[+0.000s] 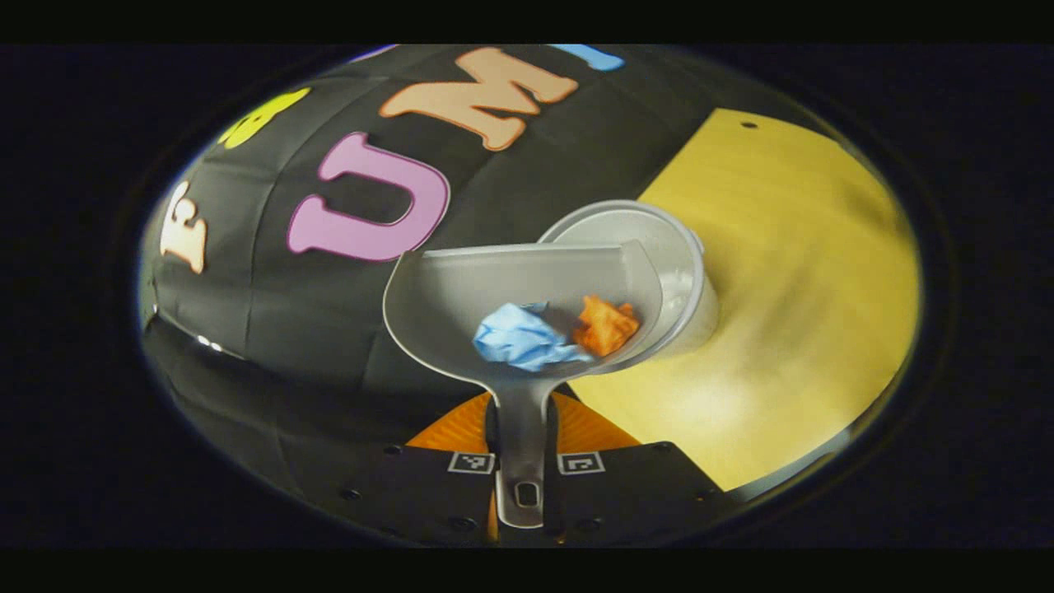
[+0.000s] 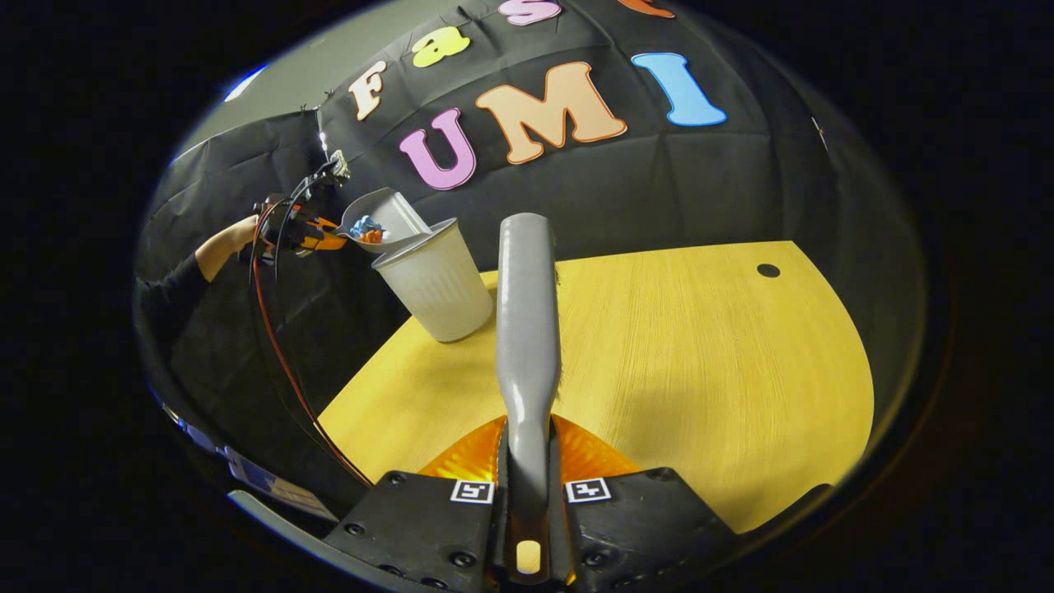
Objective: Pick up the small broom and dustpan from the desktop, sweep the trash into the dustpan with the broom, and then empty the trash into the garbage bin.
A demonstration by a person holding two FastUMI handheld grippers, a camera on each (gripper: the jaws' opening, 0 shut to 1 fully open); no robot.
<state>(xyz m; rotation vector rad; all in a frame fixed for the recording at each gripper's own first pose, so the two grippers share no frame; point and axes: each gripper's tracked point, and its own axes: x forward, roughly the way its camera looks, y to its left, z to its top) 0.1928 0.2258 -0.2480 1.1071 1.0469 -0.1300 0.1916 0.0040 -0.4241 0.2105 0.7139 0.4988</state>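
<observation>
While the dustpan (image 1: 527, 305) hangs tilted above the open mouth of the garbage bin (image 1: 687, 272), two bits of trash lie in its scoop: a crumpled blue paper (image 1: 523, 338) and, touching it on one side, a crumpled orange paper (image 1: 605, 325). In the left gripper view the pan's far lip overlaps the bin's rim, and the papers sit low in the scoop, toward the handle. That handle runs back between the fingers of the left gripper (image 1: 520, 473), which are closed narrowly on it from both sides. The bin stands upright on the yellow desktop (image 1: 790, 280), near the edge that meets the black booth wall (image 1: 313, 313). In the right gripper view the same bin (image 2: 436, 284) shows near the far left corner of the desktop (image 2: 700, 371), with the dustpan (image 2: 379, 218) tipped over its rim and a hand (image 2: 239, 235) in a dark sleeve holding the left gripper (image 2: 300, 226) behind it. The right gripper (image 2: 527, 494) is clamped narrowly on the handle of the small broom (image 2: 527, 321), which points forward above the desktop, well apart from the bin. A small dark hole (image 2: 767, 270) marks the desktop's far right corner.
</observation>
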